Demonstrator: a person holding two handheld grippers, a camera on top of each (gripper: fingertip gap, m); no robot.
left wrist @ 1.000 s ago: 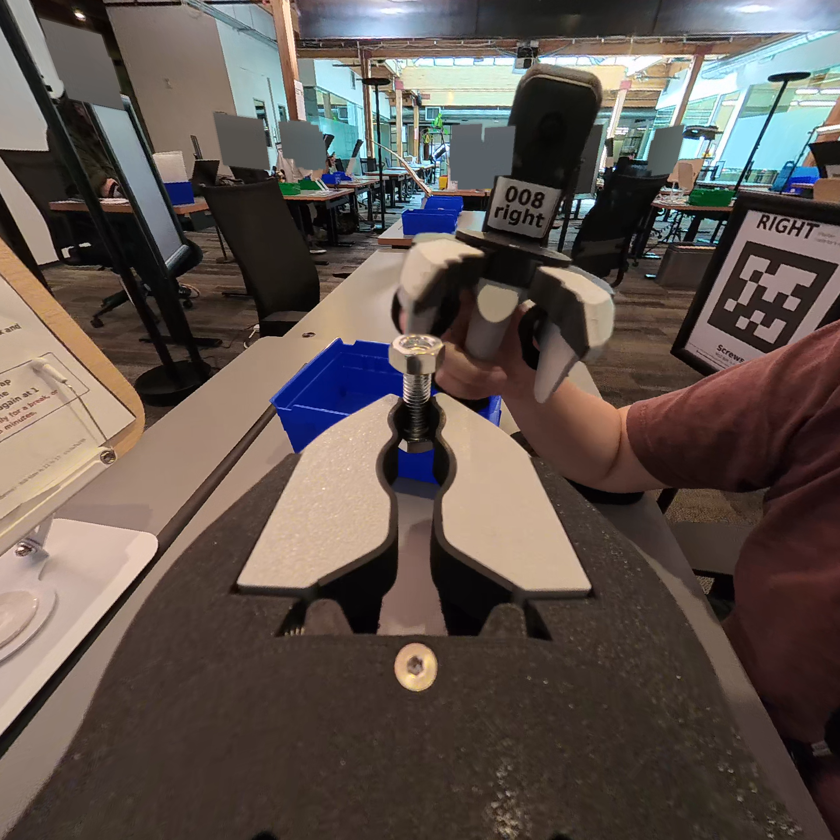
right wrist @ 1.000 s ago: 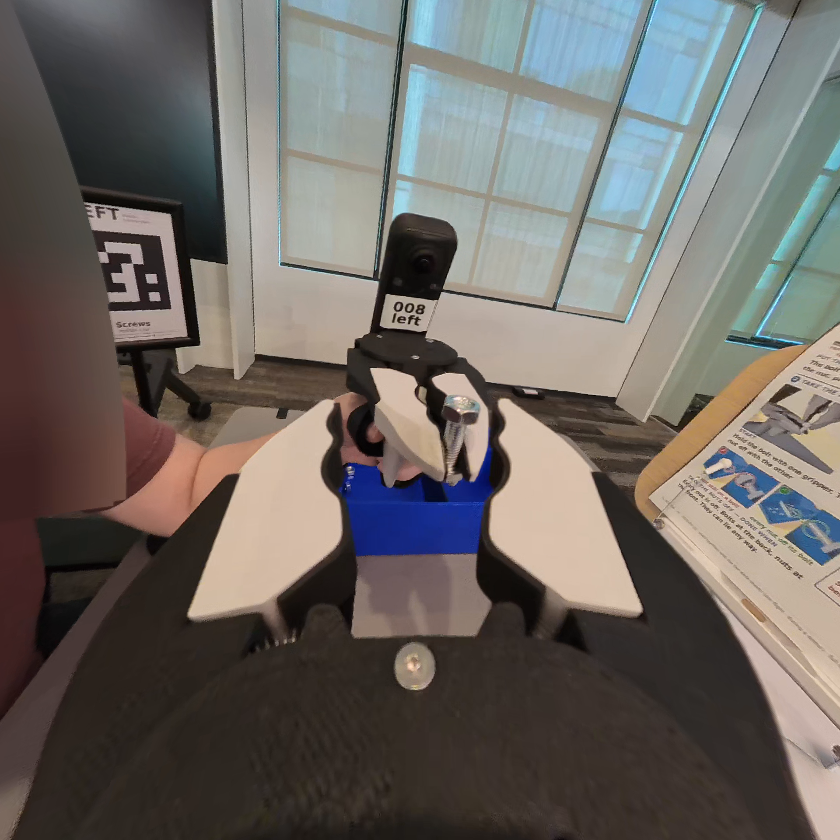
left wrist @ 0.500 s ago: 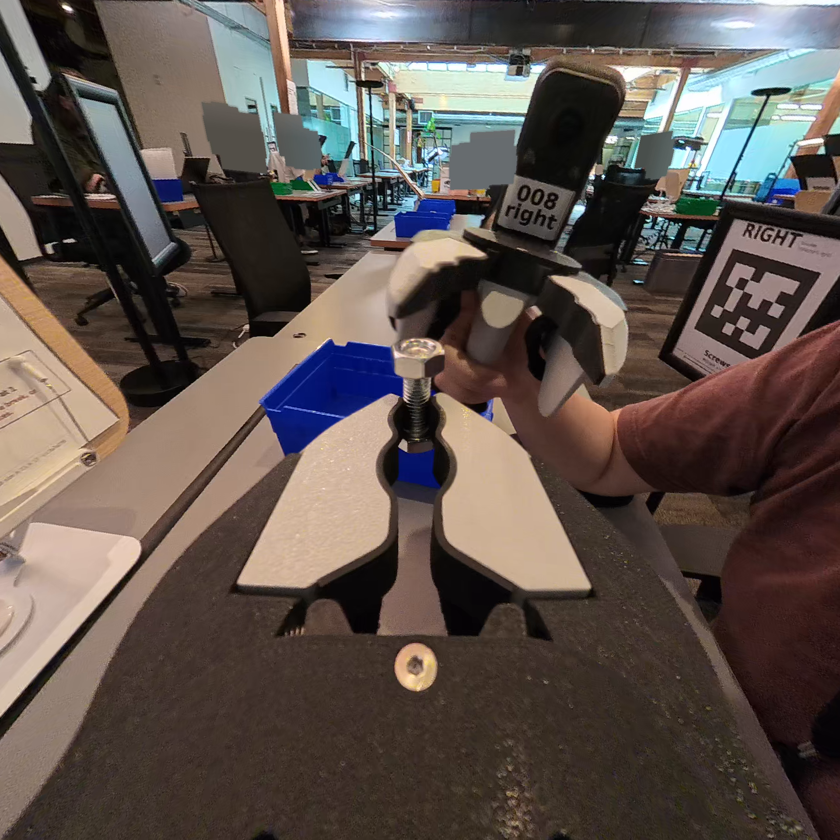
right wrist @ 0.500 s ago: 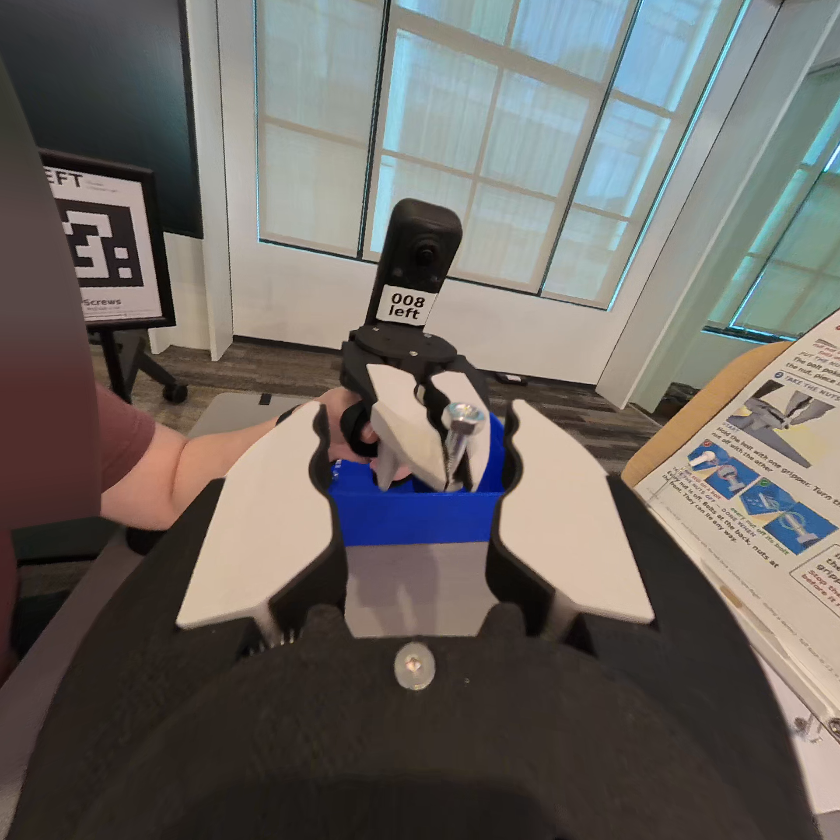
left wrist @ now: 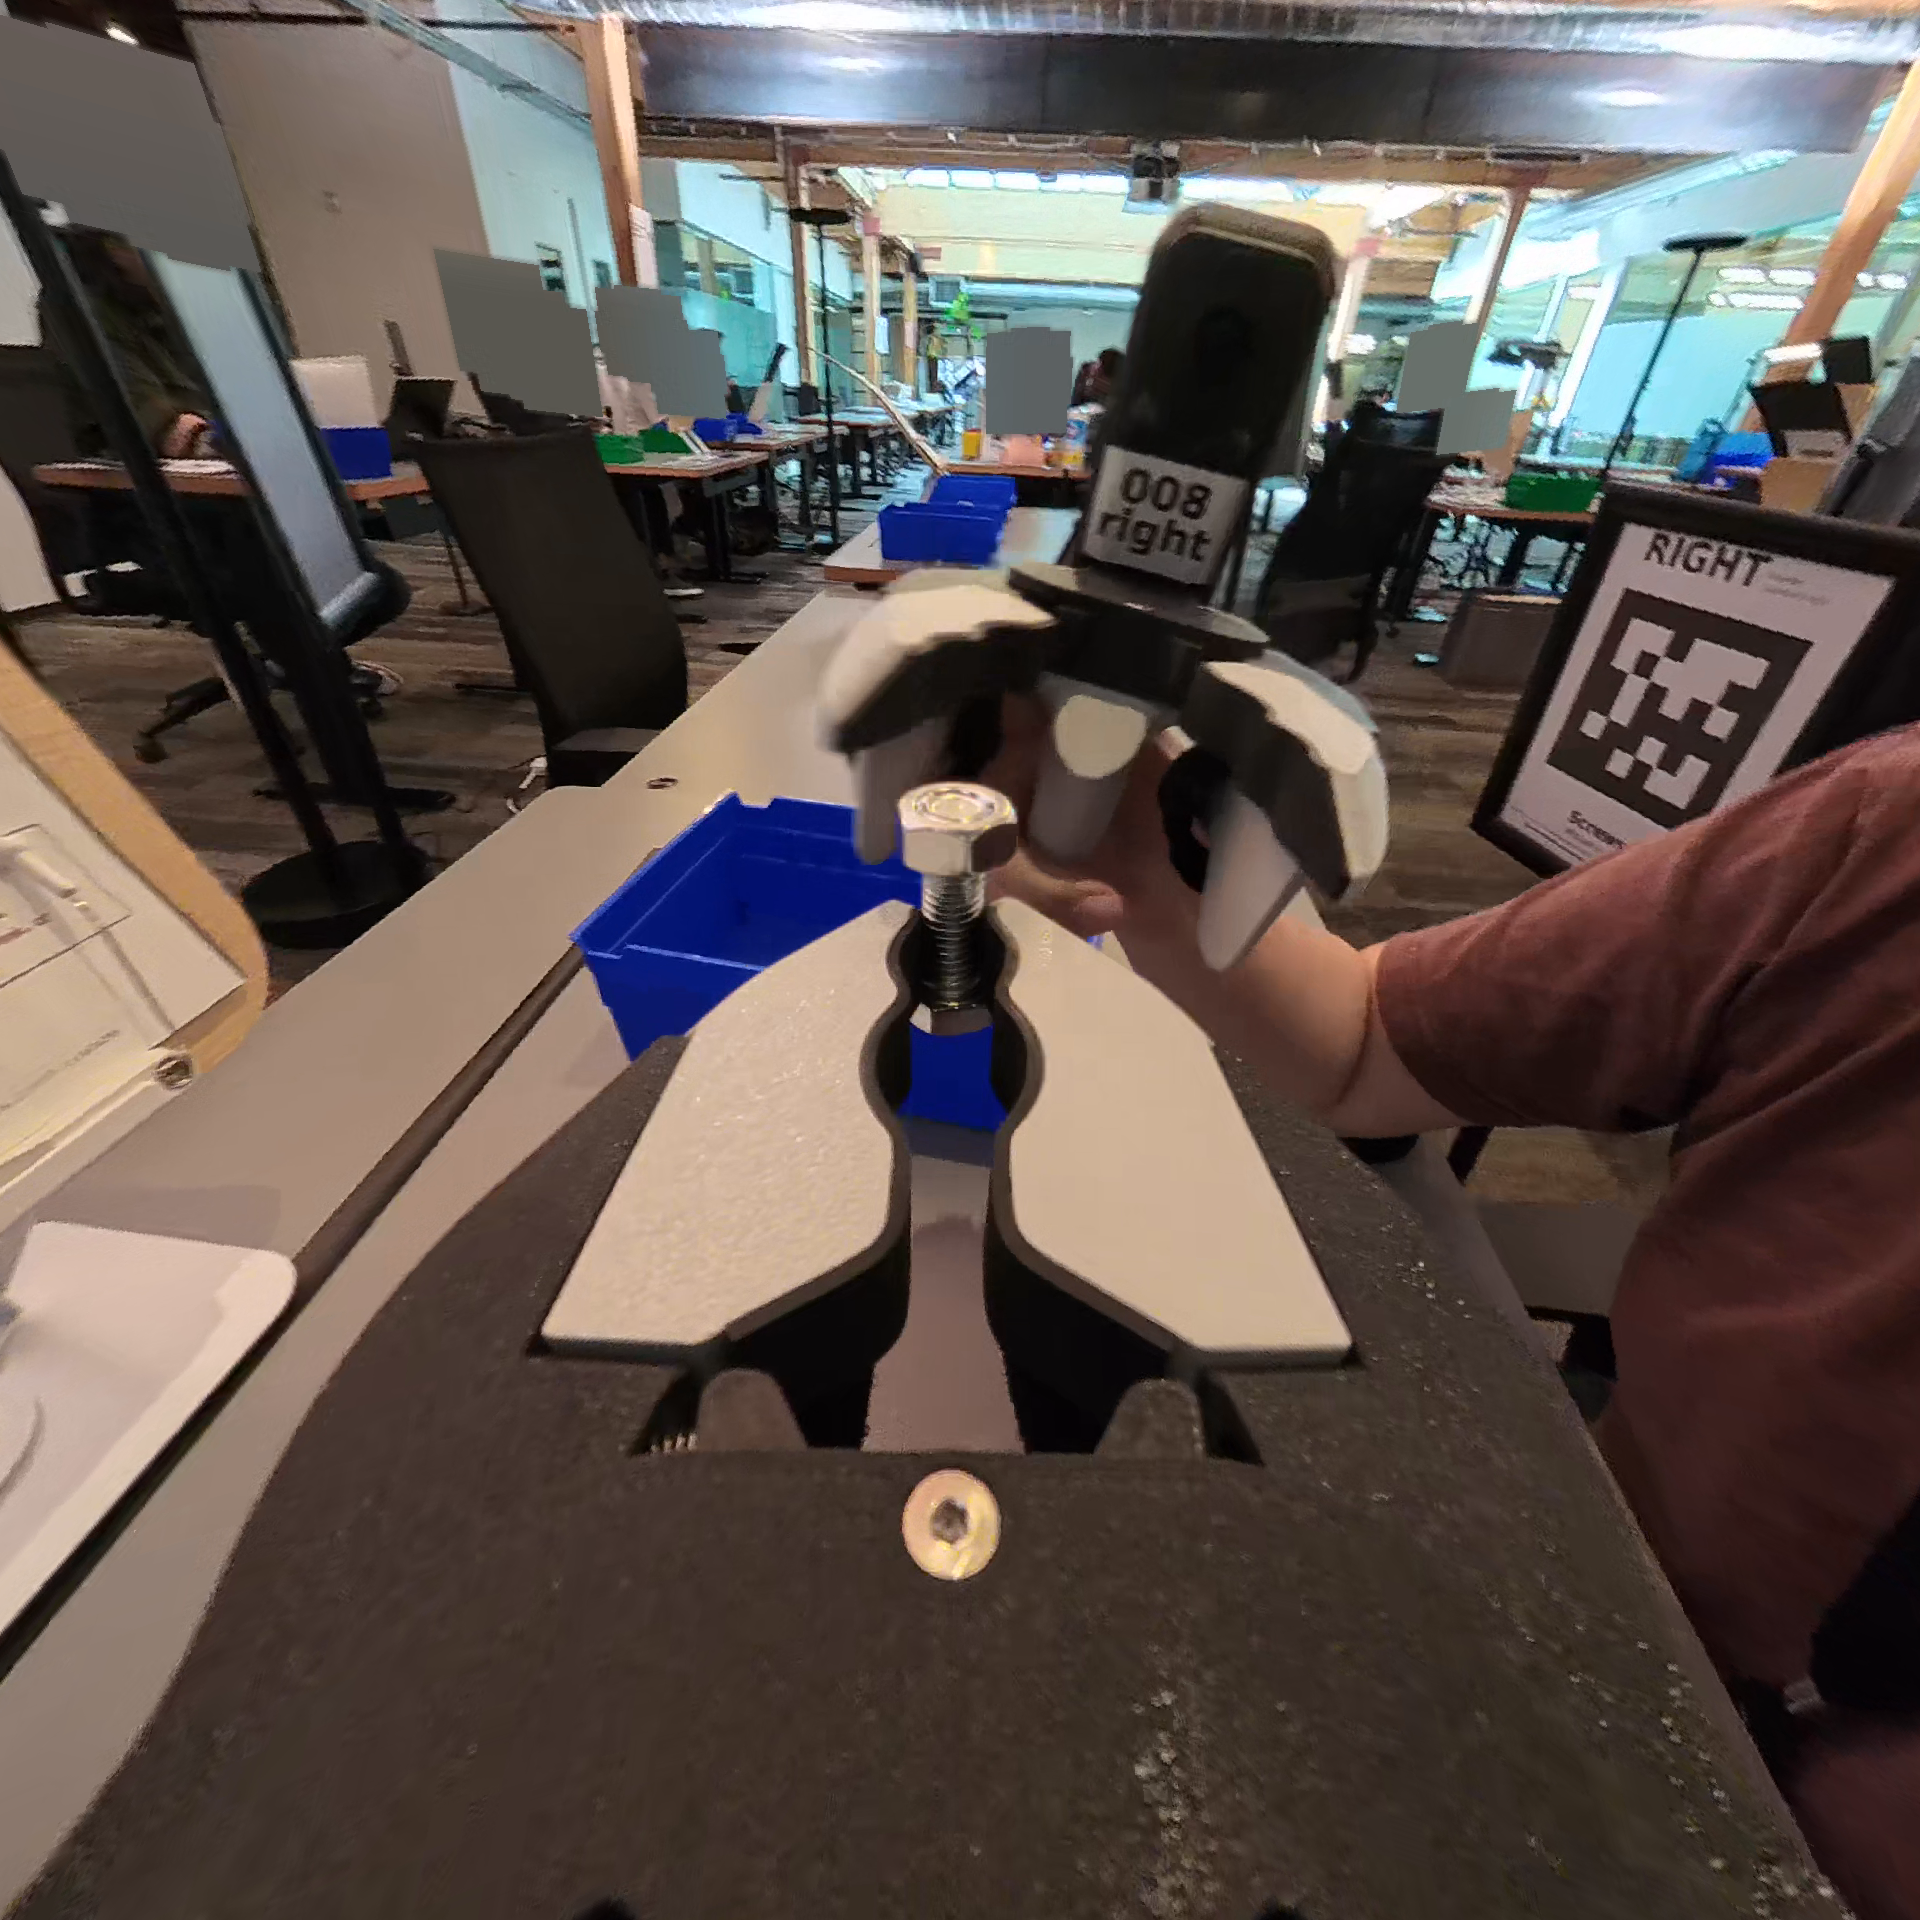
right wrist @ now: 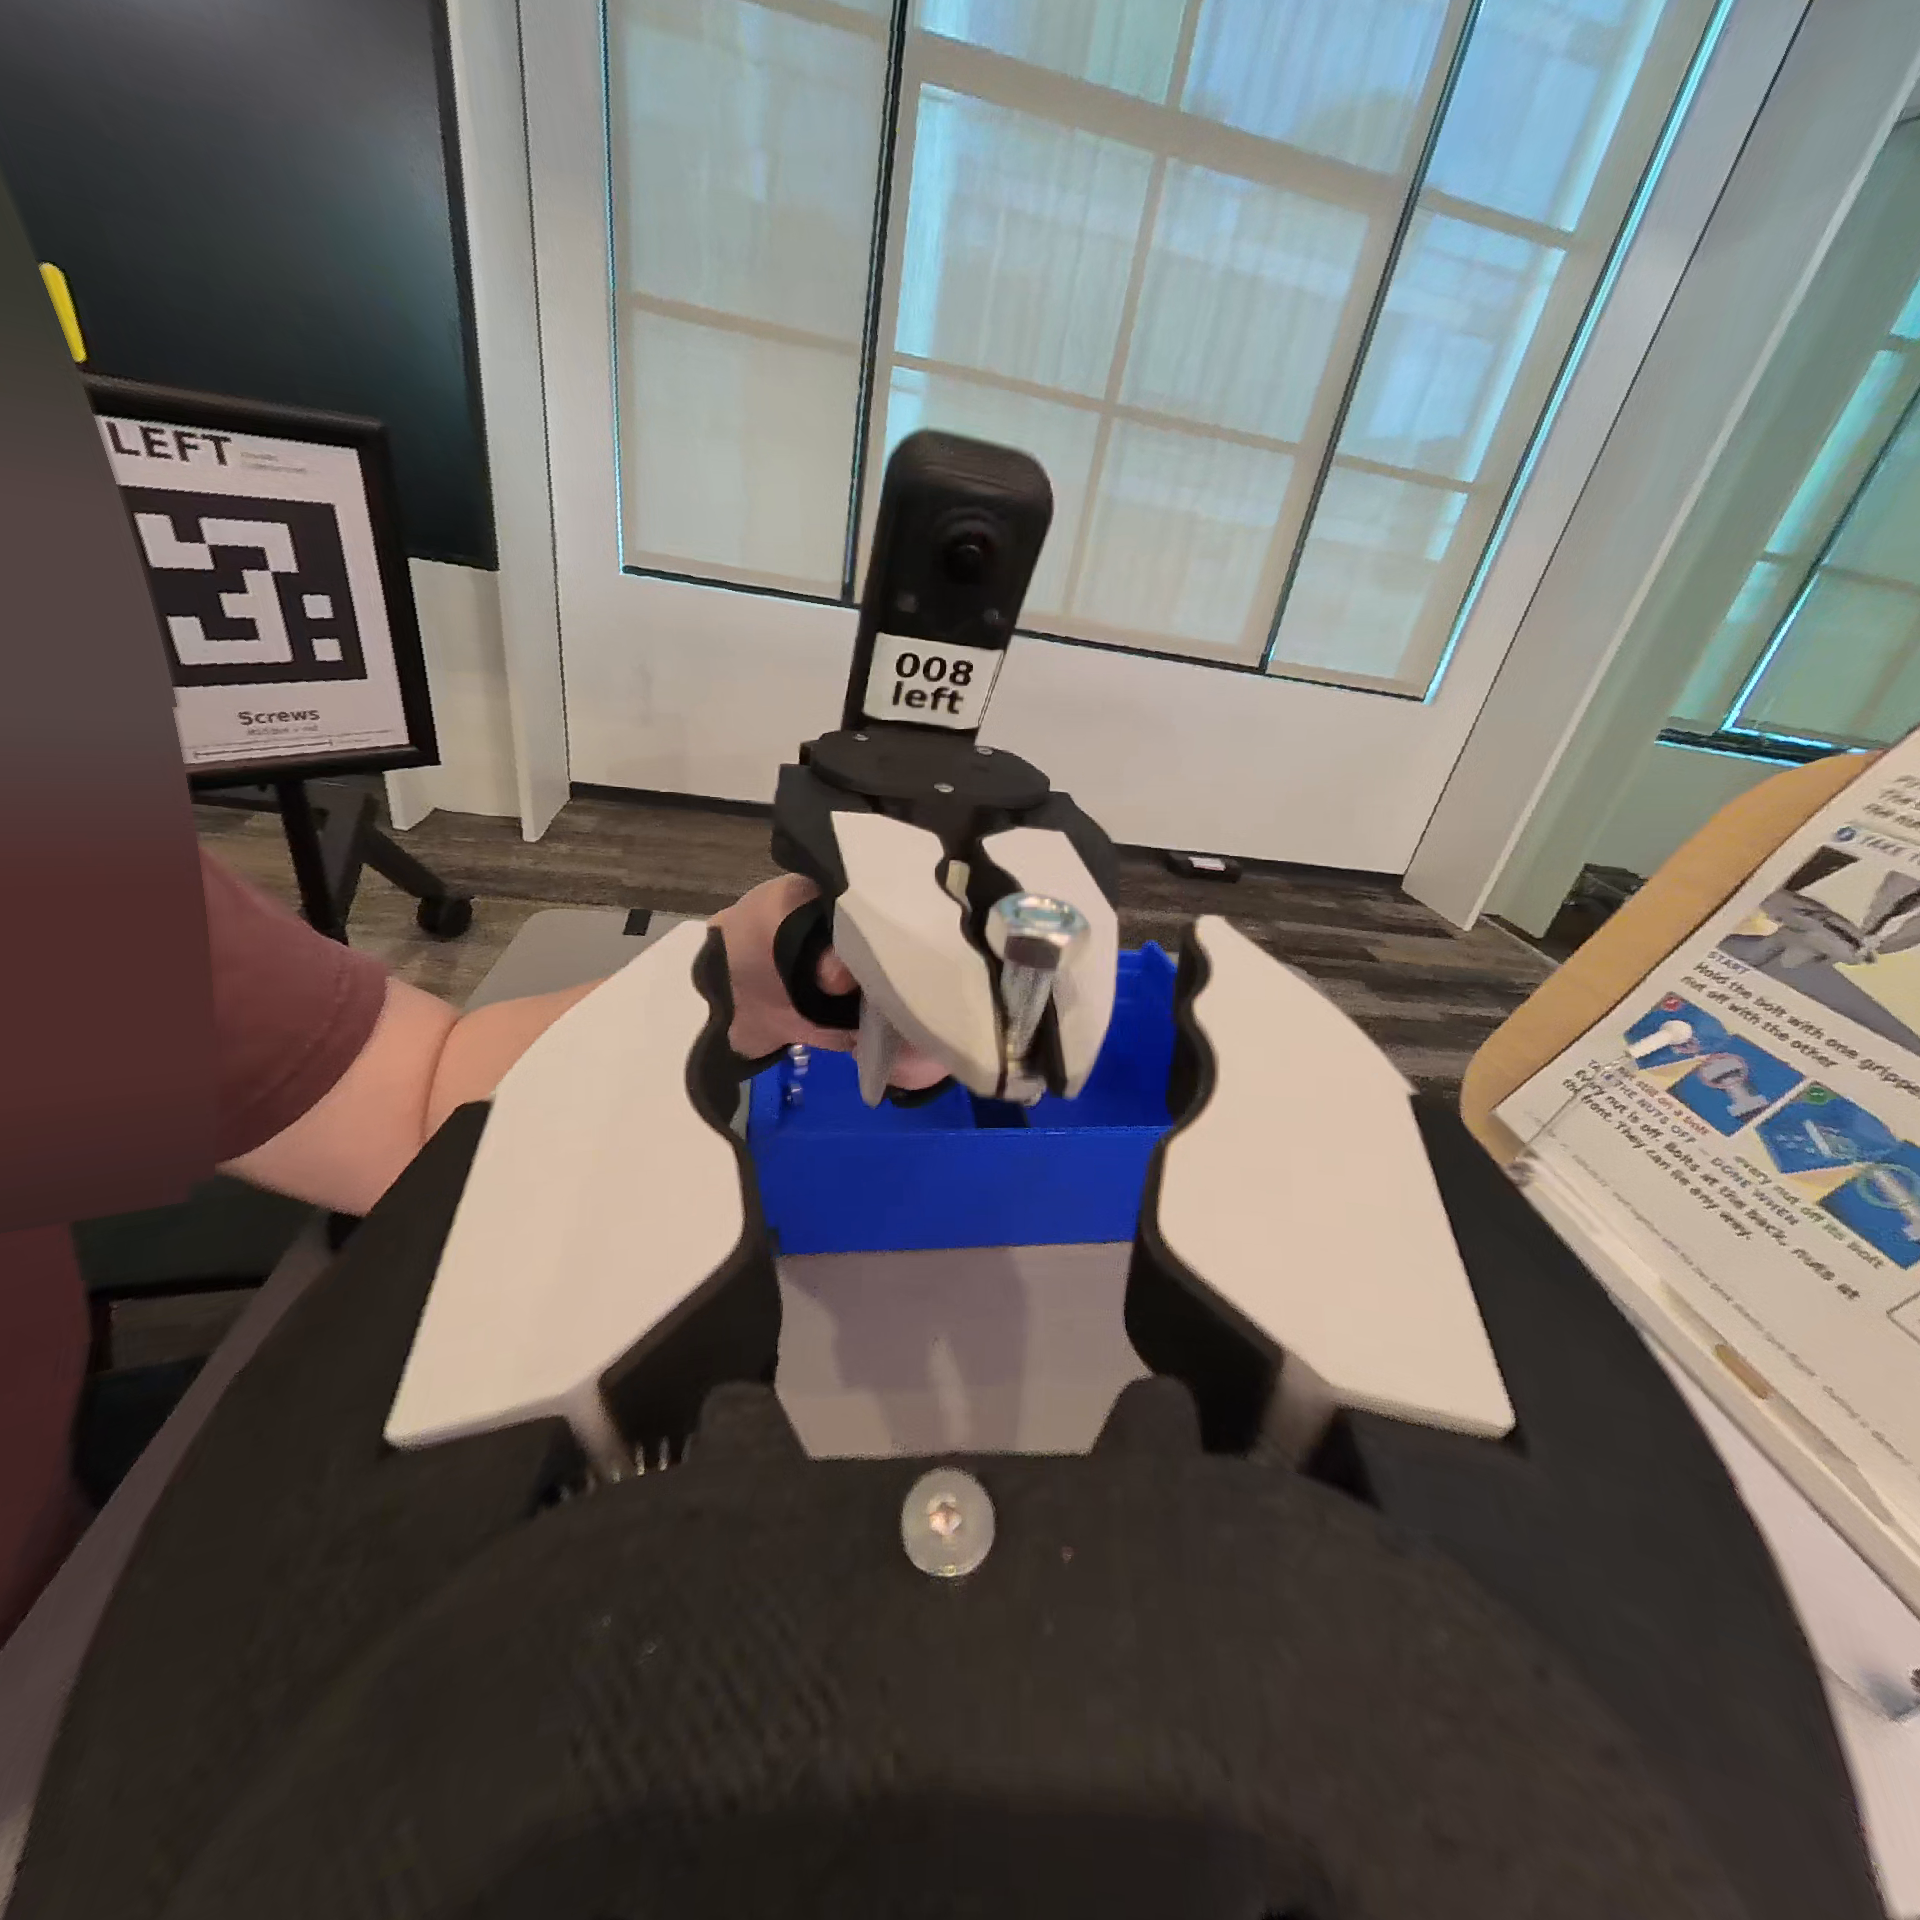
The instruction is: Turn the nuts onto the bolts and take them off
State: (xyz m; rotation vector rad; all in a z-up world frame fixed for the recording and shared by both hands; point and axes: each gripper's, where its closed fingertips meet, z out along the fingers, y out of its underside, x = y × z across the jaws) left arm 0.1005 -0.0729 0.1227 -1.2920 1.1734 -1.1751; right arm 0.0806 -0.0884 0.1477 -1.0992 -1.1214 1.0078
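Above the blue bin [left wrist: 727, 914], the left gripper [left wrist: 951, 997] pinches a hex bolt [left wrist: 956, 883] upright; rigid, slick steel, best gripped mid-thread. The right gripper [right wrist: 951, 1101] gapes empty.

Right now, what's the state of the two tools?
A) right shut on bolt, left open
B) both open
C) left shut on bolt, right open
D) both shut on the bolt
C: the left tool is closed around the bolt, head up, while the right tool shows a wide gap between its fingers with nothing in it, above the blue bin.
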